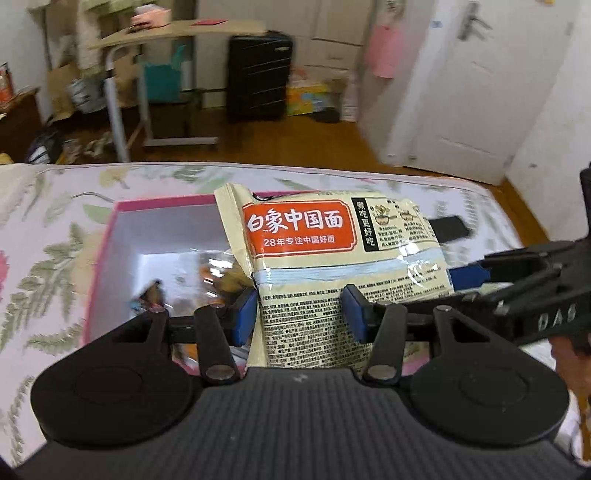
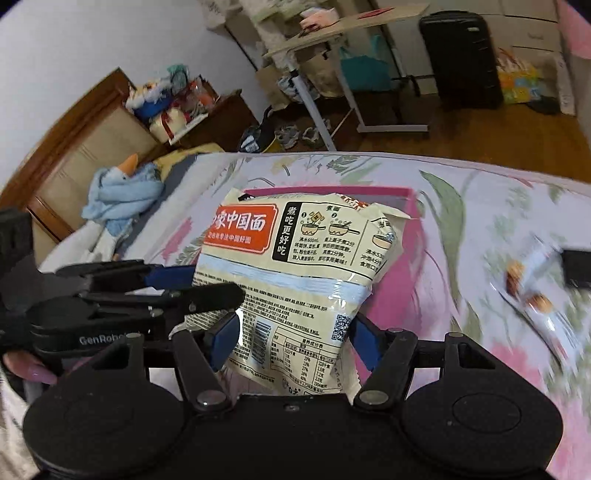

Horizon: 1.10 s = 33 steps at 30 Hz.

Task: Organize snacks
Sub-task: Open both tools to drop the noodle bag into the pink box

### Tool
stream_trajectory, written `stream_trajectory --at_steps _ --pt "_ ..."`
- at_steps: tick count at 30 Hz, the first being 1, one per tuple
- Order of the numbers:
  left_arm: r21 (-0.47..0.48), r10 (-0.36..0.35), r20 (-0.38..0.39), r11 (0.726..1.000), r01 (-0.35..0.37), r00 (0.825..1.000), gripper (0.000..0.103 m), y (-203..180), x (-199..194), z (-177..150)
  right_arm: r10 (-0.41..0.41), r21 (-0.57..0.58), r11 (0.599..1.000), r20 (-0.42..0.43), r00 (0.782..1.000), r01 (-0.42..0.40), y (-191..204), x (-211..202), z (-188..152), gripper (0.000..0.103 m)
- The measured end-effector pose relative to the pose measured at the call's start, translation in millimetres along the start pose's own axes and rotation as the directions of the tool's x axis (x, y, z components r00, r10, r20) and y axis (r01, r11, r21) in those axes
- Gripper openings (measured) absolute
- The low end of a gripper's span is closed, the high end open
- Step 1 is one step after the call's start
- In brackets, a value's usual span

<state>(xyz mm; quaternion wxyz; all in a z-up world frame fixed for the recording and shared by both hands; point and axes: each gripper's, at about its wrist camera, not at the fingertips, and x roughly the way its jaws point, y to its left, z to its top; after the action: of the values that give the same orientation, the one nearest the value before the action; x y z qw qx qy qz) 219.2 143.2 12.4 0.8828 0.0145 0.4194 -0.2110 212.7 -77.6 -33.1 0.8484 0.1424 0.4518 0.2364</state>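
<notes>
A cream instant noodle packet (image 1: 332,258) with a red label hangs in the air over a pink box (image 1: 107,243) on the flowered bedspread. My left gripper (image 1: 299,314) is shut on the packet's lower part, a blue pad on either side. My right gripper (image 2: 295,336) is shut on the same noodle packet (image 2: 295,266) near its lower edge. Each gripper shows in the other's view: the right gripper (image 1: 480,273) at the packet's right edge, the left gripper (image 2: 173,280) at its left edge. Wrapped snacks lie in the box's white interior, partly hidden.
The pink box's far rim (image 2: 402,194) shows behind the packet. Another clear snack bag (image 2: 532,295) and a black flat object (image 2: 576,267) lie on the bedspread to the right. A blue soft toy (image 2: 122,192) lies by the headboard. Beyond the bed stand a side table (image 1: 177,31) and a black suitcase (image 1: 258,74).
</notes>
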Motion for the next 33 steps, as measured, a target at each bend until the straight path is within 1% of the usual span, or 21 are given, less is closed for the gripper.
stream_trajectory --at_steps 3,7,9,12,13,14,15,16,18,19,22,26,28,33 --pt "-0.017 0.033 -0.021 0.999 -0.033 0.999 0.049 24.6 23.6 14.3 -0.006 -0.021 1.000 -0.028 1.000 0.005 0.6 32.5 17.3 0.070" --pt "-0.076 0.021 -0.066 0.997 -0.026 0.998 0.049 50.7 54.4 25.7 -0.024 -0.065 0.998 -0.049 0.999 0.020 -0.8 61.6 27.8 0.070" --pt "-0.092 0.014 -0.086 0.996 -0.022 0.996 0.049 57.0 66.9 25.4 -0.042 -0.077 0.996 -0.062 0.997 0.038 -4.2 73.2 30.2 0.070" --pt "-0.098 0.011 -0.092 0.995 -0.020 0.996 0.049 55.9 82.9 22.2 -0.099 -0.113 0.989 -0.069 0.993 0.091 -4.0 83.8 29.0 0.070" --pt "-0.106 0.020 -0.098 0.994 -0.030 0.995 0.049 53.2 85.3 19.0 -0.133 -0.148 0.981 -0.061 0.989 0.123 -0.8 85.3 27.4 0.070" --pt "-0.109 0.053 -0.116 0.992 -0.066 0.992 0.052 49.0 87.4 16.4 -0.171 -0.190 0.969 -0.044 0.984 0.160 4.1 84.5 23.1 0.070" --pt "-0.088 0.098 -0.126 0.990 -0.110 0.987 0.056 42.7 88.1 13.0 -0.200 -0.228 0.955 -0.018 0.980 0.191 9.3 81.1 17.2 0.070" --pt "-0.056 0.134 -0.112 0.988 -0.141 0.985 0.057 36.0 86.0 9.0 -0.209 -0.254 0.945 0.012 0.978 0.205 14.3 74.7 10.2 0.071" --pt "-0.002 0.169 -0.085 0.986 -0.170 0.982 0.058 24.3 76.7 -1.3 -0.190 -0.272 0.942 0.042 0.981 0.195 20.2 59.1 -1.0 0.073" --pt "-0.001 0.171 -0.084 0.985 -0.171 0.982 0.058 22.5 72.0 -4.2 -0.177 -0.269 0.946 0.048 0.983 0.183 22.4 49.6 -7.2 0.073" --pt "-0.019 0.156 -0.083 0.987 -0.158 0.984 0.058 18.7 53.7 -10.5 -0.168 -0.247 0.952 0.076 0.983 0.182 24.1 25.7 -17.4 0.073" --pt "0.012 0.143 -0.065 0.990 -0.143 0.988 0.059 5.9 23.1 -14.4 -0.174 -0.194 0.962 0.112 0.978 0.194 19.1 -16.6 -28.8 0.074" --pt "0.018 0.120 -0.060 0.993 -0.120 0.991 0.059 -0.2 9.0 -12.1 -0.186 -0.170 0.963 0.135 0.973 0.208 14.4 -37.3 -34.5 0.074" --pt "0.011 0.036 -0.059 0.999 -0.036 0.998 0.059 -19.2 -20.9 -4.1 -0.198 -0.112 0.969 0.172 0.965 0.219 2.6 -88.4 -47.9 0.074"
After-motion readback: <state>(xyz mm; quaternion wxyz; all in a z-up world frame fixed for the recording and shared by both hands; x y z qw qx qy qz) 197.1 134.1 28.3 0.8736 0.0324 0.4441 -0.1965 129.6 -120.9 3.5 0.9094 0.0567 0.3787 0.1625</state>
